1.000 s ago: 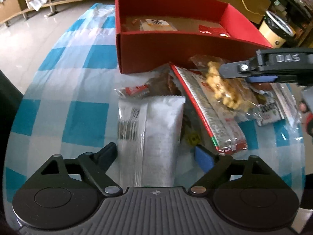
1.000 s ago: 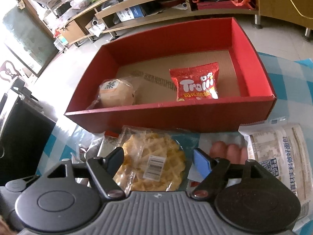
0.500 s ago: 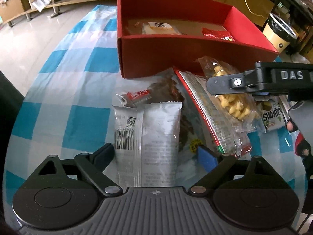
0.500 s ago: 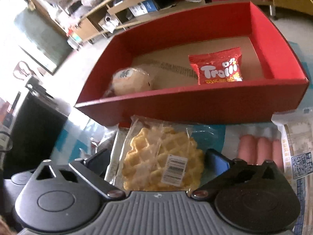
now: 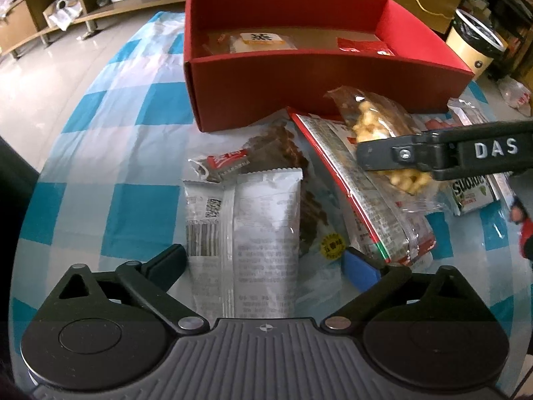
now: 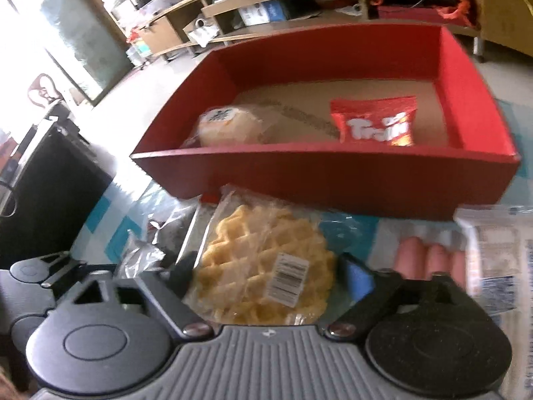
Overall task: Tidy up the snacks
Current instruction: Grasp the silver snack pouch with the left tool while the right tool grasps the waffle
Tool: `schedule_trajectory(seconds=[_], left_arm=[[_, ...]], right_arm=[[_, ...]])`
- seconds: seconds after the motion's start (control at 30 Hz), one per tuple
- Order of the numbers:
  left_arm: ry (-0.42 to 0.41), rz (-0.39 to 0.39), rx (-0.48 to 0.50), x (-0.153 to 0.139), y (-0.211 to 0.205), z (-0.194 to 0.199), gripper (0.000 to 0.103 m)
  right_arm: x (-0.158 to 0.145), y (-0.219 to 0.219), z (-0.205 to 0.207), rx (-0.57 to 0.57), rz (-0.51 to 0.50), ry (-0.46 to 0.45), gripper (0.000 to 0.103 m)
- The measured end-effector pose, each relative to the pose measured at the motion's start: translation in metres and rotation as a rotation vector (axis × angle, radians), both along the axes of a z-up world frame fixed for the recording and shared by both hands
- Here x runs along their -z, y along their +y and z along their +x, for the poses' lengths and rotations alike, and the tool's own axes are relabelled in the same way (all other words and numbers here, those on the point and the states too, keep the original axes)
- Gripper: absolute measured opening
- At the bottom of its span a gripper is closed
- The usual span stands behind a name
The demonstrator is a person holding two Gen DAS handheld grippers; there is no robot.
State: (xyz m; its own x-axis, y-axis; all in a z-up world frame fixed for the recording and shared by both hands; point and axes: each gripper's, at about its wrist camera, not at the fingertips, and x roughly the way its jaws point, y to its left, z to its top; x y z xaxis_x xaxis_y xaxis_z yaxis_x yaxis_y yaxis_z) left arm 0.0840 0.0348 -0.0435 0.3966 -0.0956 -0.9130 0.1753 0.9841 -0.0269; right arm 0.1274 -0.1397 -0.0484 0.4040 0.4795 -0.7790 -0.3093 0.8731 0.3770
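Observation:
A red box [image 5: 319, 100] stands at the far side of the checked table, also in the right wrist view [image 6: 333, 180]. It holds a wrapped bun [image 6: 226, 125] and a red Trolli bag [image 6: 376, 121]. My left gripper [image 5: 263, 265] is open around a white snack packet [image 5: 260, 220] lying on the cloth. My right gripper [image 6: 269, 275] stands around a bagged waffle [image 6: 263, 270], its fingers against the bag's sides; it shows from the side in the left wrist view [image 5: 443, 153], with the waffle bag [image 5: 376, 123] lifted off the pile.
A brown snack bag [image 5: 279, 153], a red-edged clear packet [image 5: 363, 193] and a green packet [image 5: 469, 190] lie in front of the box. Sausages [image 6: 429, 260] and a white packet [image 6: 499, 260] lie right of the waffle. A bin [image 5: 473, 43] and shelves stand beyond.
My right gripper has closed in on the waffle bag and drawn back and up from the box. My left gripper has pulled back a little over the white packet.

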Motion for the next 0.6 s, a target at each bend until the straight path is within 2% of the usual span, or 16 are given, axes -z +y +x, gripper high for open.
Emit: schedule_trajectory(seconds=[0.1,0.17,0.37,0.6], left_arm=[[-0.008,-0.001,-0.028,-0.004,0.005,0.0,0.083],[-0.004,-0.028,-0.053,-0.008,0.011,-0.001,0.068],[-0.005,-0.06,-0.099,-0.015,0.022,-0.006,0.06],[-0.045,-0.005,-0.091,-0.019,0.009,-0.021,0.054]], right_arm=[[-0.004,0.0,-0.009,-0.004,-0.029,-0.019,0.08],[-0.008,0.001,-0.018,-0.001,-0.051,-0.039,0.079],[-0.021,-0.001,-0.043,0.032,-0.047,-0.077,0.079],[-0.033,-0.009,-0.057,0.062,-0.017,-0.103,0.079]])
